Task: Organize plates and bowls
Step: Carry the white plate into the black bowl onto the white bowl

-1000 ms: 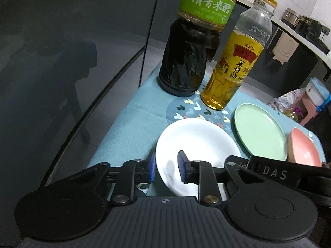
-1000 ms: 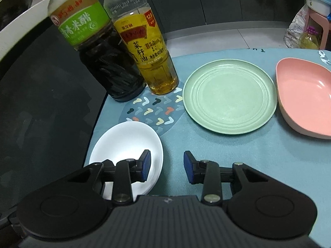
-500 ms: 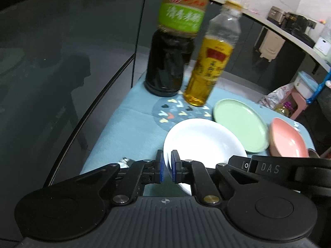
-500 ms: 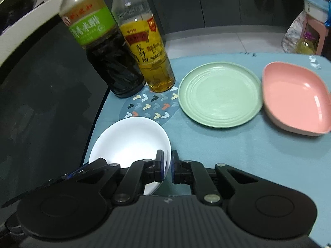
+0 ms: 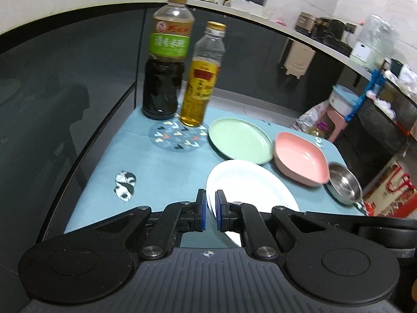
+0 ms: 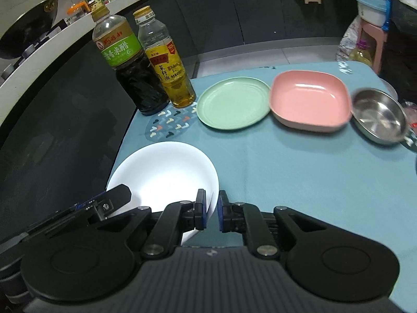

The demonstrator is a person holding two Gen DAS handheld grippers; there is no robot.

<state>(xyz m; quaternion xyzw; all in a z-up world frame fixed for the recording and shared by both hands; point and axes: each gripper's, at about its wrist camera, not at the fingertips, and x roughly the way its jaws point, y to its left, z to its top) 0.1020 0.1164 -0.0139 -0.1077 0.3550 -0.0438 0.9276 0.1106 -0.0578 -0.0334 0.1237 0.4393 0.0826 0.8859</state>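
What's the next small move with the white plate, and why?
Probably carry the white plate toward the green plate and hold it above. Both the left gripper and the right gripper are clamped on its near rim, and the green plate, the nearest similar round dish, has nothing on it.

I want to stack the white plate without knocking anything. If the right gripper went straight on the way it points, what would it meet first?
Probably nothing soon: beyond the right gripper, shut on the white plate, lies bare blue cloth, then the green plate and pink dish; depth unclear.
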